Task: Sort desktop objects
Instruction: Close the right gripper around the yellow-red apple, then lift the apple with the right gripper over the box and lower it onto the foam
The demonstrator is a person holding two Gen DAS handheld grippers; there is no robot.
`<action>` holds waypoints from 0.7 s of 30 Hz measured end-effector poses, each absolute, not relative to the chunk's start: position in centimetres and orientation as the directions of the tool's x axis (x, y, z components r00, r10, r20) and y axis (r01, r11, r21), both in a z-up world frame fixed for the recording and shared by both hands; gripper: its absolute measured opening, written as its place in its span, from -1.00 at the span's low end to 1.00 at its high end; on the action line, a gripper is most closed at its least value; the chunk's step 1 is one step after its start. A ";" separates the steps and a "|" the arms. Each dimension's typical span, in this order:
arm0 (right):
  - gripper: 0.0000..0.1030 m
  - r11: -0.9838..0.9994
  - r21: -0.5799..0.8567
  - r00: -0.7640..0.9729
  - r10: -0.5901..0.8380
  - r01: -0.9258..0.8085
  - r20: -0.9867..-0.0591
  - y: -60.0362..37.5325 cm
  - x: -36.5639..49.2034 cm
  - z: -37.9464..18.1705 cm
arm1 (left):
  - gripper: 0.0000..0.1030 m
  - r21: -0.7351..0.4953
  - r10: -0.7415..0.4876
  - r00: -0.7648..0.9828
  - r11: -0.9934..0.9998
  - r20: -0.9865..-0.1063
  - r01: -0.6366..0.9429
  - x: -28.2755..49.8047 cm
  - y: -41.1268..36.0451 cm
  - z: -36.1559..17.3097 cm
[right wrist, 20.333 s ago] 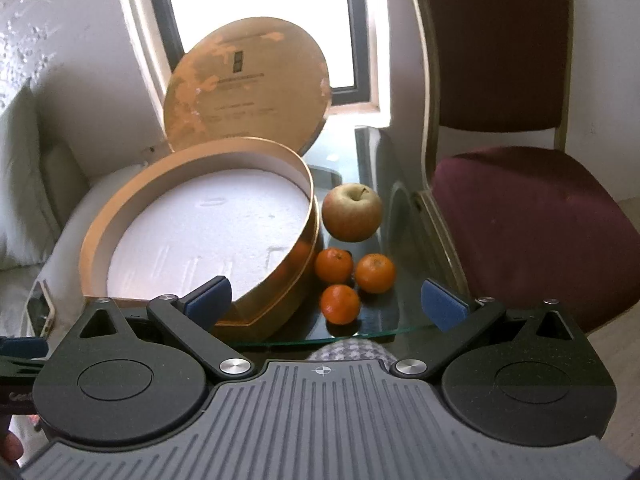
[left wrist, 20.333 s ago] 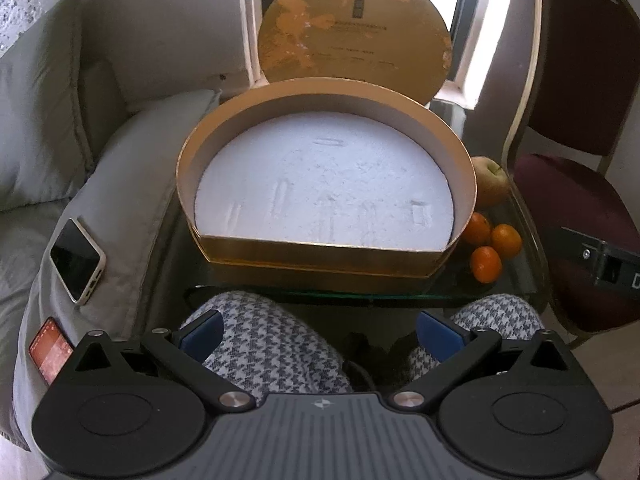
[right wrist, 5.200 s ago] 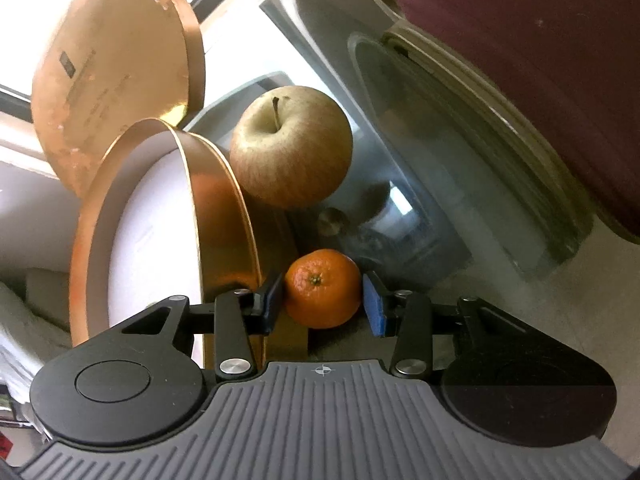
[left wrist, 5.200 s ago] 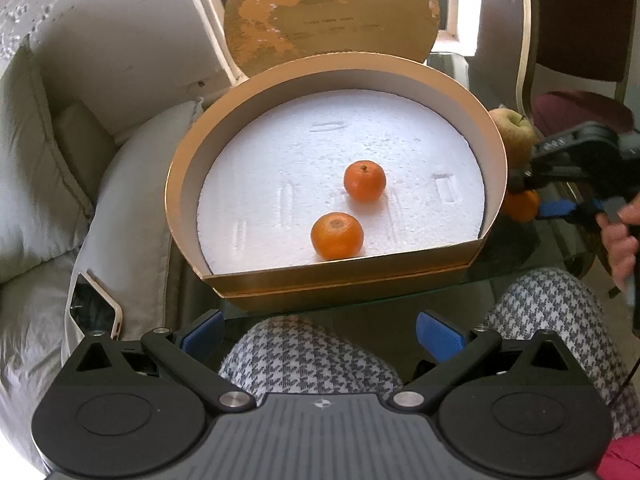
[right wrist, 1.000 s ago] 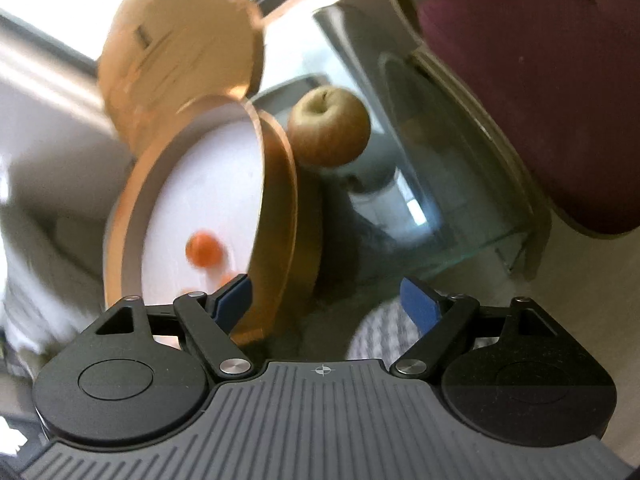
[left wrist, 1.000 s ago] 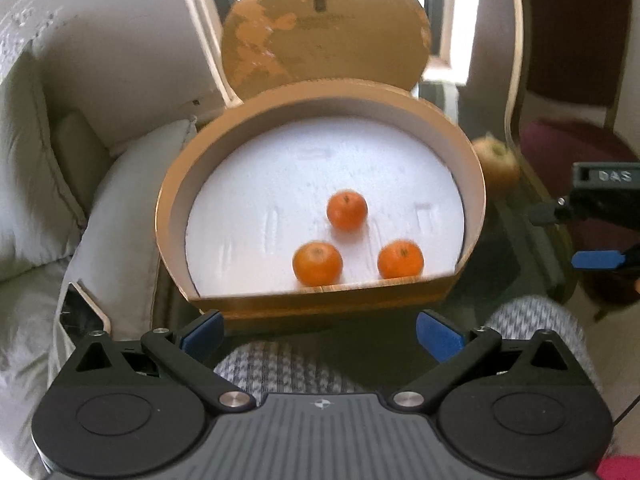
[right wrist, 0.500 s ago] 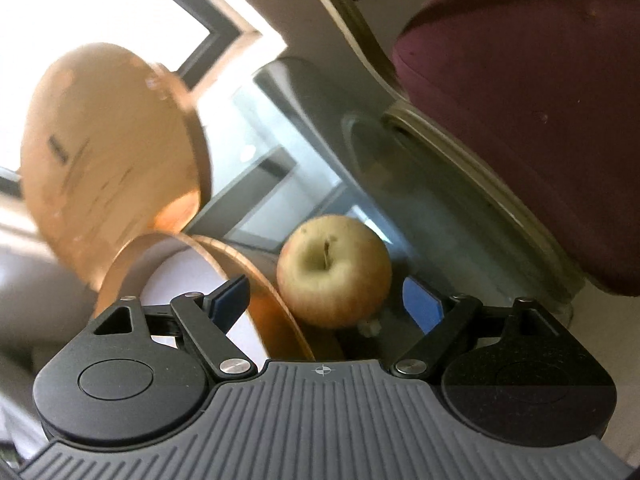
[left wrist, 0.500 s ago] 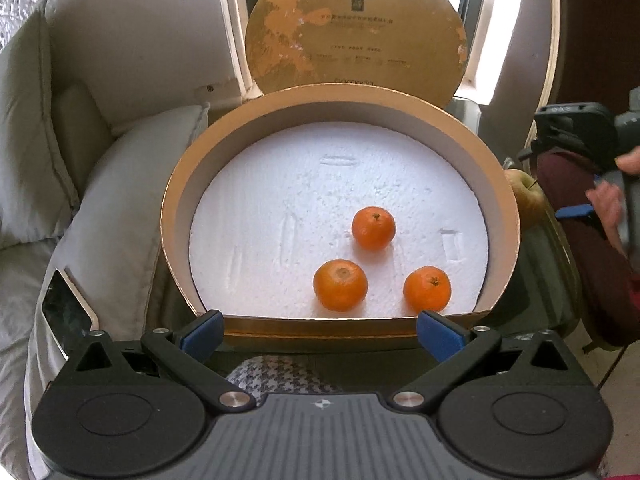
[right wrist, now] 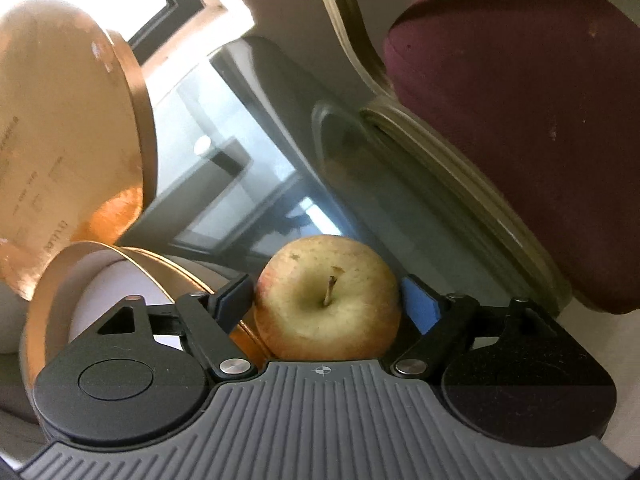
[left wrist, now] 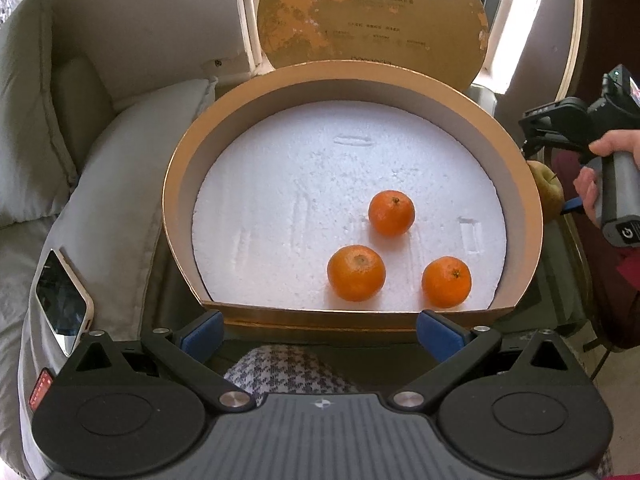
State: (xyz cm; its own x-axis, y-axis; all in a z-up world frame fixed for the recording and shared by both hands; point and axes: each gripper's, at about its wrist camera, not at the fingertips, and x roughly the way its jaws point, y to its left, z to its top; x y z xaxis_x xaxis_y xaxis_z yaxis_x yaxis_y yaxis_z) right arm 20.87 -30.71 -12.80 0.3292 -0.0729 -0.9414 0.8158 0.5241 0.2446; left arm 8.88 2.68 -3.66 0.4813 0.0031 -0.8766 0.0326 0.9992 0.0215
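Right wrist view, lower centre: right tool (right wrist: pixel 326 302) spread around apple (right wrist: pixel 327 300) on glass desk (right wrist: pixel 248 152), pads not yet pressing. Apple step in hand. Next: pinch, lift over box (left wrist: pixel 352 80) rim.

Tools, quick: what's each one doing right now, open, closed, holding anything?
Left tool: open, empty, hovering before the round box.
Right tool: open around the apple; whether the pads touch it cannot be told.

Apple (right wrist: pixel 326 300) wedged beside box wall (right wrist: pixel 168 262), chair seat (right wrist: pixel 520 120) crowding right, glass tabletop (right wrist: pixel 248 152) beyond free
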 end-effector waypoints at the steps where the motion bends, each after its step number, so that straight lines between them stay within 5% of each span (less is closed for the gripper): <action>1: 0.68 0.525 0.236 0.322 -0.077 0.818 -0.944 -30.7 21.0 -12.9 | 0.99 0.020 0.003 0.478 0.999 -0.878 0.030 8.9 2.8 -3.8; 21: 0.63 0.477 0.236 0.284 -0.030 0.847 -0.958 -31.7 21.6 -15.7 | 0.99 0.030 0.022 0.442 0.999 -0.897 0.011 8.8 3.4 -4.5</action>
